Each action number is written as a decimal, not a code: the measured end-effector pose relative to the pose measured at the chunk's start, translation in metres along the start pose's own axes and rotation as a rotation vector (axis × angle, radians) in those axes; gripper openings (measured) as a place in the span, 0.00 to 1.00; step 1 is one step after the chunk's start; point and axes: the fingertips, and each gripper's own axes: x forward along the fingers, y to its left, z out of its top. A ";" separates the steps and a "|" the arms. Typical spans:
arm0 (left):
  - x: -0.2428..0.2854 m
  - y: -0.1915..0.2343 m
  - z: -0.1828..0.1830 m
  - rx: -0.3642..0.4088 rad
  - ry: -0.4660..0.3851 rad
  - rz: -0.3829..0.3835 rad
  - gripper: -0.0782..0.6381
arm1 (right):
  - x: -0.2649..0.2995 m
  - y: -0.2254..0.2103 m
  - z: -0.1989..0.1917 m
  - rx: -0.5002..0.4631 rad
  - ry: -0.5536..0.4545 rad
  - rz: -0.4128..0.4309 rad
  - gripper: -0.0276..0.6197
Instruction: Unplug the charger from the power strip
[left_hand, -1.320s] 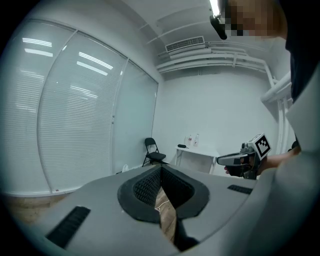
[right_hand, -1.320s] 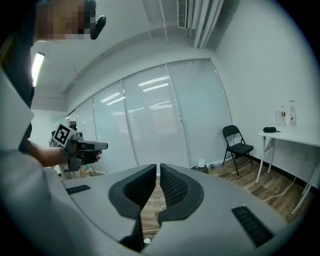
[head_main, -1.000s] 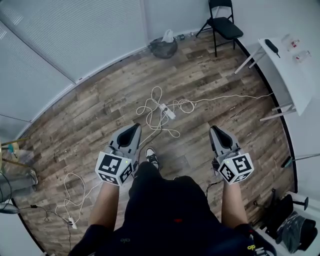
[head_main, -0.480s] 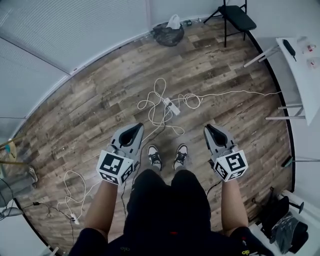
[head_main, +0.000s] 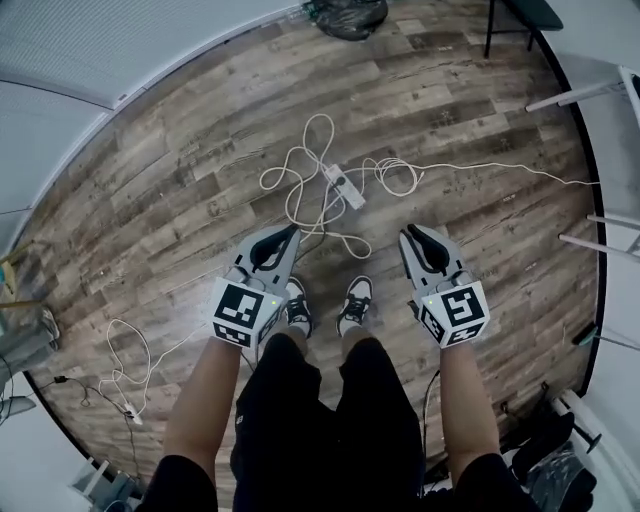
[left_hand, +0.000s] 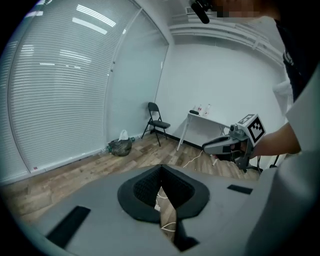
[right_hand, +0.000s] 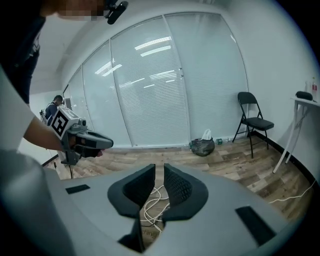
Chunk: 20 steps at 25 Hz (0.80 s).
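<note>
A white power strip (head_main: 344, 186) lies on the wooden floor among loops of white cable (head_main: 300, 195), just ahead of the person's shoes (head_main: 353, 300). A plug sits at its far end, too small to make out. My left gripper (head_main: 283, 240) hangs near the strip's left, apart from it, and looks shut with nothing in it (left_hand: 161, 170). My right gripper (head_main: 418, 238) hangs to its right, shut and empty (right_hand: 159, 172). Cable loops show through the slit between each pair of jaws. The right gripper (left_hand: 230, 145) shows in the left gripper view, and the left gripper (right_hand: 82, 141) in the right gripper view.
A coiled cable (head_main: 398, 175) runs off right toward white table legs (head_main: 590, 95). A dark bag (head_main: 345, 15) lies by the blinds, a folding chair (right_hand: 252, 122) beyond it. A second cable (head_main: 125, 375) trails at the lower left.
Both grippers have sunk toward the floor, side by side. The person's shoes now stand together just behind the power strip, which looks nearer.
</note>
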 end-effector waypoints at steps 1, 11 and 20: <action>0.018 0.002 -0.023 -0.007 0.019 0.003 0.13 | 0.014 -0.008 -0.022 0.014 0.012 -0.002 0.11; 0.186 0.059 -0.222 0.031 0.139 -0.054 0.13 | 0.159 -0.072 -0.247 0.001 0.157 0.022 0.27; 0.317 0.101 -0.352 0.114 0.205 -0.169 0.13 | 0.267 -0.107 -0.414 -0.053 0.248 0.026 0.29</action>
